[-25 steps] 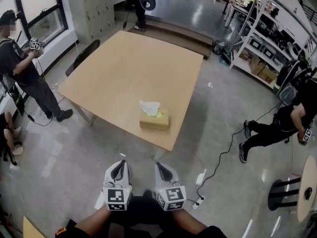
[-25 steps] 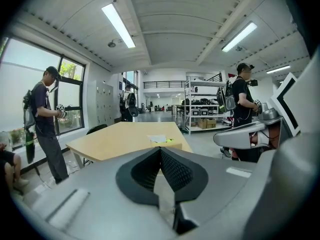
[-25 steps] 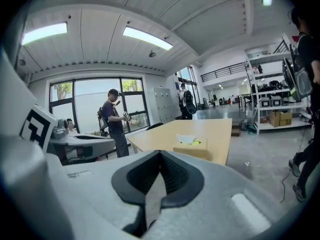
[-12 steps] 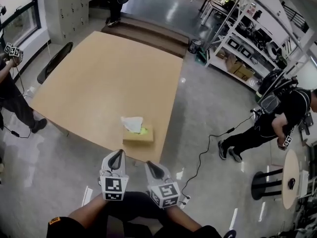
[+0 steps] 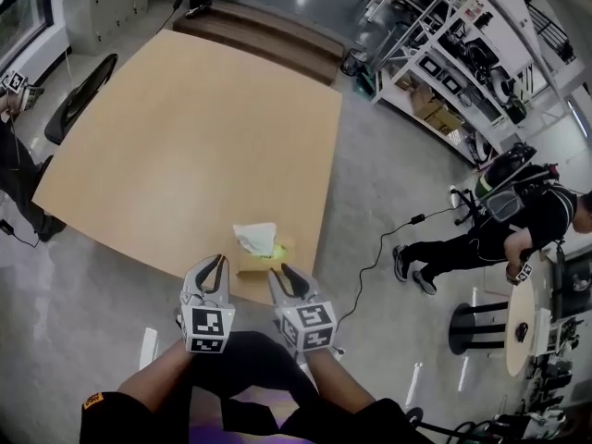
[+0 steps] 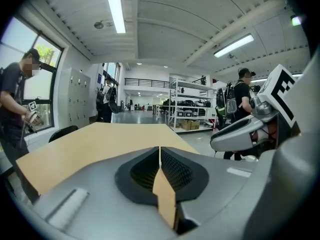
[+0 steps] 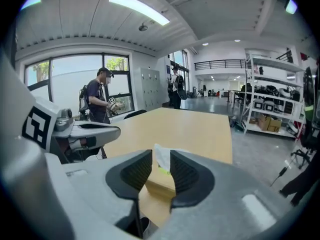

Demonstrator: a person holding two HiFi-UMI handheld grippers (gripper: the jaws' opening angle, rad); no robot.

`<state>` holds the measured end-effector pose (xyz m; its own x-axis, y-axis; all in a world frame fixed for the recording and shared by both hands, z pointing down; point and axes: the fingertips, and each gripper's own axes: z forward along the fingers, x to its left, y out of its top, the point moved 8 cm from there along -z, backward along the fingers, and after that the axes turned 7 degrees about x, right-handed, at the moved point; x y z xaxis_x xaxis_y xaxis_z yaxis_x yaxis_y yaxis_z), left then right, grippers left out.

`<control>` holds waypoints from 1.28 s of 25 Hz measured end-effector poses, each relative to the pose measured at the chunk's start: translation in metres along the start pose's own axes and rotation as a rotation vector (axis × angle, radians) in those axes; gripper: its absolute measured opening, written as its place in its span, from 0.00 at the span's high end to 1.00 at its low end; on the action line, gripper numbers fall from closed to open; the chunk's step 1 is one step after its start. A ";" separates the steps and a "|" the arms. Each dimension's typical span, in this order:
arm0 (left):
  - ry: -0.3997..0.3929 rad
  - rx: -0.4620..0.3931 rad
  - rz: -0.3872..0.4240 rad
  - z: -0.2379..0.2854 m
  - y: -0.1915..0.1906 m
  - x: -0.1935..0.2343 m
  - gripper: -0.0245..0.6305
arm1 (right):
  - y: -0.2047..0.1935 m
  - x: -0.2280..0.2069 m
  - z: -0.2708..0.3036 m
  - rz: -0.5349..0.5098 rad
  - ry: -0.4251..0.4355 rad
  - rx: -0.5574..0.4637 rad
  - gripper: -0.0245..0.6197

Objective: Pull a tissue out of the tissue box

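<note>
Opening right gripper [image 7: 160, 163], nothing between jaws; tissue box [image 7: 160, 182] just ahead.

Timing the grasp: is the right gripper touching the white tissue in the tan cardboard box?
Apart. Right gripper view: right gripper jaws opening, empty; white tissue sits beyond their tips.

Left gripper: the white two-jaw left gripper [image 5: 215, 263] has come forward from over the grey floor [image 5: 92, 276] to the near edge of the light wooden bench [image 5: 185, 137], just left of the tan cardboard tissue box [image 5: 250, 268].
Right gripper: the white two-jaw right gripper [image 5: 280, 273] has come forward too, and is now just right of the box. Its jaws, shut before, are opening.
Person at left: now almost out of the head view.
</note>
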<state>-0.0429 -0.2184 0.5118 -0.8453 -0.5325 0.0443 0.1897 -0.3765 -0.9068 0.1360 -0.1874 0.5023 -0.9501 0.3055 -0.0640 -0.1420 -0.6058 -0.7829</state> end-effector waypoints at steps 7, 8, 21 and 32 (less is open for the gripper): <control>-0.011 0.005 -0.005 0.016 -0.006 0.034 0.93 | 0.011 -0.008 0.045 -0.011 -0.045 0.107 0.78; -0.011 0.009 -0.009 0.017 -0.008 0.035 0.93 | 0.011 -0.010 0.048 -0.012 -0.048 0.118 0.78; 0.052 0.073 -0.016 0.034 -0.006 0.042 0.91 | -0.005 -0.029 0.099 -0.021 0.020 0.319 0.74; 0.064 0.122 -0.014 0.053 0.003 0.038 0.92 | -0.012 -0.034 0.114 -0.022 0.082 0.413 0.76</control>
<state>-0.0480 -0.2796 0.5331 -0.8779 -0.4781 0.0265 0.2332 -0.4752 -0.8484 0.1388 -0.2743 0.5843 -0.9225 0.3692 -0.1124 -0.2774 -0.8368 -0.4719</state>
